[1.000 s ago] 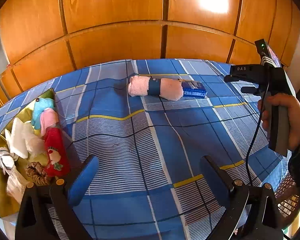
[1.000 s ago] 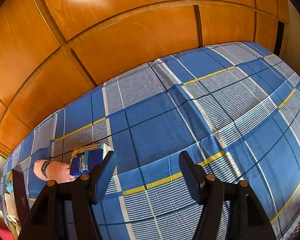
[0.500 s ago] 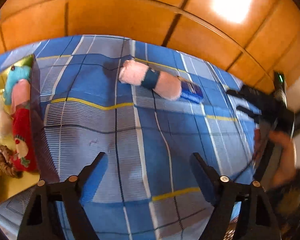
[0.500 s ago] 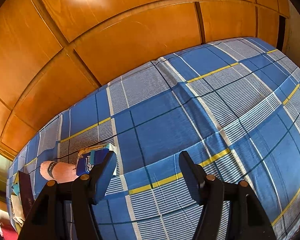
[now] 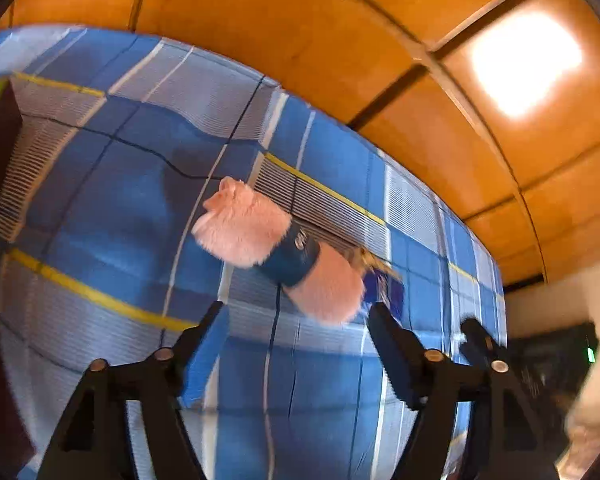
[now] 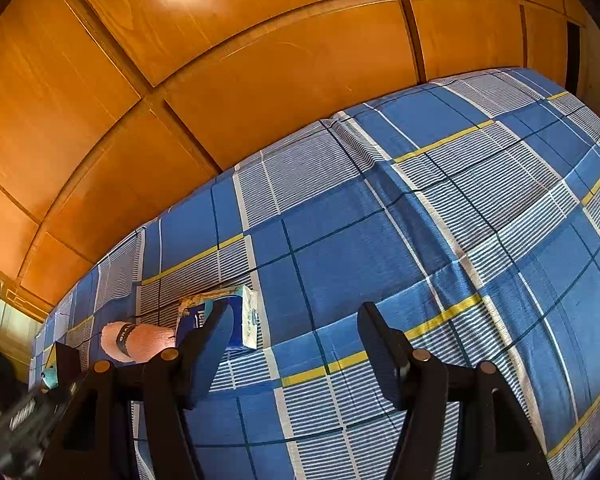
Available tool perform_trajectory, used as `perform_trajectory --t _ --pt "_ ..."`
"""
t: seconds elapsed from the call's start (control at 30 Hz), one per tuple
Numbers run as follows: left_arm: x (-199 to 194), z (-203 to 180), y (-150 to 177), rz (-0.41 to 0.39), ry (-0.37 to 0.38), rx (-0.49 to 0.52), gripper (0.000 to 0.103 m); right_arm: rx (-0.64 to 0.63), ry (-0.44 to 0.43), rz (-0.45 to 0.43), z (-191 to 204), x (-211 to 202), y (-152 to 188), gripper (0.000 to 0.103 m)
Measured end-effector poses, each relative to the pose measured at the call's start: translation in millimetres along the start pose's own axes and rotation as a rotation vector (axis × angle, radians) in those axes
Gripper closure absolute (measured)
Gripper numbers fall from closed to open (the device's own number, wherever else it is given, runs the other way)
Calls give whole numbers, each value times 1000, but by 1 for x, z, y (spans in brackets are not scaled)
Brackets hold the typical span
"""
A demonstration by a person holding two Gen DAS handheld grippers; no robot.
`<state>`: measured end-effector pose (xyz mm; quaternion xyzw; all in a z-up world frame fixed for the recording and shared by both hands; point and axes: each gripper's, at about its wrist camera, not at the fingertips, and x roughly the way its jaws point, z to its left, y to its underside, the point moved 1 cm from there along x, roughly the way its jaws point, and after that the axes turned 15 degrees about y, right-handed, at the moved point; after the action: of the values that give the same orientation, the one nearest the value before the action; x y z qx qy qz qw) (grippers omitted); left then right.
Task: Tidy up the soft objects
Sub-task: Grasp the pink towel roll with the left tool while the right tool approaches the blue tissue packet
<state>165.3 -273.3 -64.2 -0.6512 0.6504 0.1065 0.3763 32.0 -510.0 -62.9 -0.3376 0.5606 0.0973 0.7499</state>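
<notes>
Pink towel roll (image 5: 276, 252) on checked bedsheet (image 5: 112, 200)

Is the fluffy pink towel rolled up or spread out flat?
Rolled up. The pink towel is a fat fluffy tube lying on the checked bedsheet, with a dark blue band wrapped round its middle, keeping it bundled.
</notes>
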Motion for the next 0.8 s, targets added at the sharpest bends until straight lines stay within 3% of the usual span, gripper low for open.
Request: perform_trajectory --t 0.13,0.3,0.4,0.43,0.5,0.7,0.8 --pt "25 10 -18 7 -18 -97 19 10 -22 18 0 3 0 38" --pt "42 14 -33 -7 -51 -126 20 2 -38 31 4 5 1 38" --pt "51 7 -40 -15 -82 -81 28 -7 -34 37 7 7 3 38" --pt "54 6 -42 -12 -97 -58 43 -11 -31 38 7 8 3 38" --pt "64 2 -44 19 -133 14 51 -18 -20 38 8 10 4 38" --pt "48 -3 -38 48 -88 143 53 -7 6 46 2 15 2 38" --pt "22 -4 -25 93 -13 194 53 -4 5 42 1 14 2 38"
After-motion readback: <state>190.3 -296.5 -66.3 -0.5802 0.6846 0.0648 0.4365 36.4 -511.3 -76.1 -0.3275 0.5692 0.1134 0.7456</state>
